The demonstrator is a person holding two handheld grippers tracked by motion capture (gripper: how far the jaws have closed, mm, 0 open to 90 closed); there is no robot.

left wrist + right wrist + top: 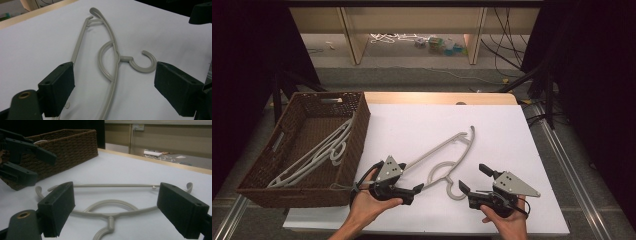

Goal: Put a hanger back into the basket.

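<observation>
A light grey plastic hanger lies flat on the white table, its hook toward the near edge. My left gripper is open at the hanger's left end, low over the table. In the left gripper view the hanger runs up between the wide-apart jaws of this gripper. My right gripper is open just right of the hook. In the right gripper view the hanger lies ahead of that gripper, untouched.
A brown wicker basket stands at the table's left edge with several grey hangers inside. The basket and the left gripper appear in the right gripper view. Cables and small clutter lie on the floor beyond the table.
</observation>
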